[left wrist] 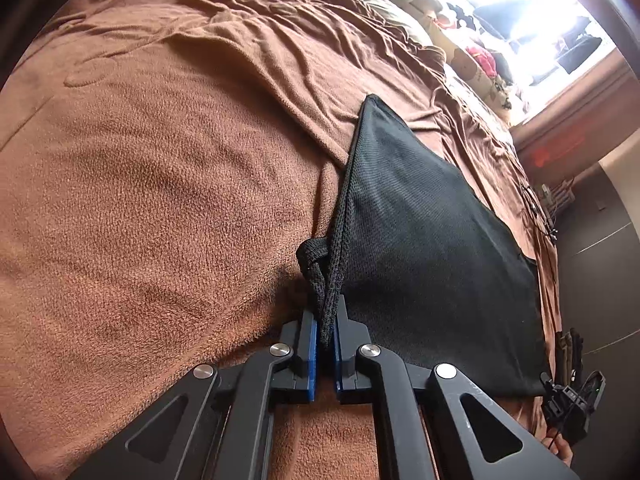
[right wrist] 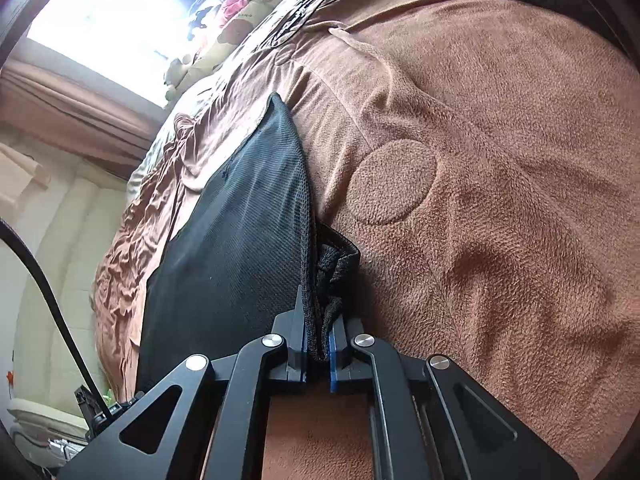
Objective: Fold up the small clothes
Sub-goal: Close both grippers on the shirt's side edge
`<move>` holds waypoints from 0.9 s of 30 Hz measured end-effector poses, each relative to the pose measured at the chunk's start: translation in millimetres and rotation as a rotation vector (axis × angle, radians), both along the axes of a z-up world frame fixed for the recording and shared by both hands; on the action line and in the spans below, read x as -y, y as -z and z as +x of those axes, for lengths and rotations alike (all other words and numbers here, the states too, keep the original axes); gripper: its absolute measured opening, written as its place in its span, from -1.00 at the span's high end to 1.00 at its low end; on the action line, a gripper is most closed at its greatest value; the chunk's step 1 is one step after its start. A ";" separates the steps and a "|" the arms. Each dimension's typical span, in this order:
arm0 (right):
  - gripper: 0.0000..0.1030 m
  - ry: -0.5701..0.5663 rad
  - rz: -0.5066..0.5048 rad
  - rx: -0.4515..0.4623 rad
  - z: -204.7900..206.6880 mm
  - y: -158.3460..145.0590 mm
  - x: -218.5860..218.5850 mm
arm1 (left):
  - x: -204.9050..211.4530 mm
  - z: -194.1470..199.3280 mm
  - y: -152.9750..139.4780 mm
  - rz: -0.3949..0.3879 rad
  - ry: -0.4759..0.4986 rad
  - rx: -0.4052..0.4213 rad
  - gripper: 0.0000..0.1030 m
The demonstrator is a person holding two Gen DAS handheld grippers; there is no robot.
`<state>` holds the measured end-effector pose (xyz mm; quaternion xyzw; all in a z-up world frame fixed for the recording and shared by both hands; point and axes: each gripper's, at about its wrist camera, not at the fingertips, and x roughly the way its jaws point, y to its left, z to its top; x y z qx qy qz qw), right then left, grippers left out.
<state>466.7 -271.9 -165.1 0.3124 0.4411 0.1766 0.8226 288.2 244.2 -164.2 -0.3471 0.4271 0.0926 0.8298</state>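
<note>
On a bed [left wrist: 160, 200] under a brown blanket, a black mesh garment [left wrist: 420, 220] lies mostly flat at centre frame, no fold yet apparent. The left tool [left wrist: 327, 332] and right tool [right wrist: 319, 336] are each clenched on a bunched near corner, so folding appears barely begun.

The bed's brown blanket [left wrist: 160, 200] was a nubbly, matt fleece, rumpled toward its far edge. On it lay a black garment [left wrist: 420, 220] of fine, matt mesh knit with coarser open netting along its hem. Both grippers, left [left wrist: 327, 332] and right [right wrist: 318, 340], were matt black plastic with smooth blue pads and shiny metal rivets.
</note>
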 end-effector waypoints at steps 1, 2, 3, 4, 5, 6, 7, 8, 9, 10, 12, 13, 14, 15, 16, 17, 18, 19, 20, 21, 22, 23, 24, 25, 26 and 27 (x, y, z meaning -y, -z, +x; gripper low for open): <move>0.94 -0.003 -0.008 0.008 -2.0 -3.2 -1.2 | -0.3 -1.3 -3.2 0.002 -0.001 0.005 0.89; 0.95 -0.006 -0.013 0.013 -3.9 -6.1 -2.1 | -1.1 -1.9 -6.2 0.004 -0.003 0.008 0.89; 0.95 -0.008 -0.014 0.016 -5.9 -8.8 -2.4 | -1.6 -2.4 -9.0 0.008 -0.004 0.007 0.89; 0.95 -0.011 -0.016 0.016 -7.5 -10.9 -2.0 | -2.1 -3.7 -12.0 0.012 -0.004 0.007 0.89; 0.95 -0.014 -0.019 0.016 -9.0 -12.7 -2.6 | -2.2 -4.3 -14.8 0.016 -0.003 0.009 0.89; 0.95 -0.017 -0.021 0.016 -10.1 -13.9 -3.0 | -1.8 -3.8 -17.5 0.021 -0.002 0.010 0.89; 0.95 -0.021 -0.023 0.017 -12.0 -15.7 -3.5 | -1.7 -4.7 -19.8 0.026 0.000 0.010 0.89; 0.95 -0.024 -0.025 0.019 -13.8 -17.3 -3.7 | -1.7 -6.3 -21.8 0.028 0.002 0.011 0.89; 0.95 -0.027 -0.029 0.020 -15.5 -18.9 -3.6 | -1.5 -6.7 -23.3 0.030 0.004 0.012 0.89; 0.95 -0.030 -0.033 0.020 -17.2 -19.5 -3.8 | -1.6 -9.0 -24.5 0.033 0.006 0.012 0.89; 0.95 -0.038 -0.042 0.019 -20.9 -21.2 -4.4 | -2.2 -14.5 -25.1 0.033 0.008 0.010 0.89; 0.95 -0.043 -0.047 0.019 -22.5 -22.1 -2.0 | -2.7 -18.1 -24.7 0.029 0.007 0.008 0.89; 0.95 -0.049 -0.054 0.018 -24.5 -22.9 -2.3 | -3.7 -22.0 -24.2 0.025 0.005 0.007 0.89; 0.95 -0.055 -0.055 0.015 -27.1 -23.1 -2.5 | -4.8 -26.8 -23.9 0.023 0.004 0.006 0.89; 0.95 -0.061 -0.054 0.010 -30.1 -22.3 -2.1 | -5.5 -31.3 -23.8 0.022 0.003 0.007 0.89; 0.95 -0.066 -0.057 0.007 -32.6 -21.9 -2.3 | -6.2 -35.8 -23.6 0.021 0.002 0.007 0.89; 0.95 -0.071 -0.063 0.005 -35.3 -21.8 -2.5 | -7.0 -40.3 -23.1 0.019 0.000 0.004 0.89; 0.95 -0.076 -0.068 0.004 -37.8 -22.1 -2.8 | -7.9 -45.3 -22.7 0.017 -0.003 0.001 0.89; 0.95 -0.079 -0.072 0.004 -40.0 -22.9 -3.7 | -8.6 -49.9 -22.4 0.015 -0.005 -0.001 0.89; 0.95 -0.083 -0.077 0.003 -43.2 -22.4 -4.4 | -9.0 -54.5 -22.4 0.014 -0.007 -0.001 0.89; 0.95 -0.086 -0.080 0.001 -45.5 -22.3 -5.2 | -9.5 -59.2 -22.5 0.014 -0.009 0.000 0.89; 0.95 -0.088 -0.083 -0.001 -48.3 -21.9 -5.8 | -9.8 -63.5 -22.4 0.014 -0.010 -0.001 0.89; 0.95 -0.090 -0.089 -0.002 -50.9 -21.9 -6.3 | -9.4 -67.4 -22.3 0.015 -0.010 -0.002 0.89; 0.95 -0.090 -0.095 -0.004 -53.2 -22.6 -6.5 | -9.2 -70.6 -21.8 0.014 -0.009 -0.004 0.89; 0.95 -0.089 -0.097 -0.005 -55.1 -22.6 -6.3 | -9.0 -73.7 -21.4 0.014 -0.010 -0.006 0.89; 0.95 -0.088 -0.100 -0.006 -56.8 -23.2 -6.0 | -9.2 -74.9 -20.6 0.013 -0.010 -0.007 0.89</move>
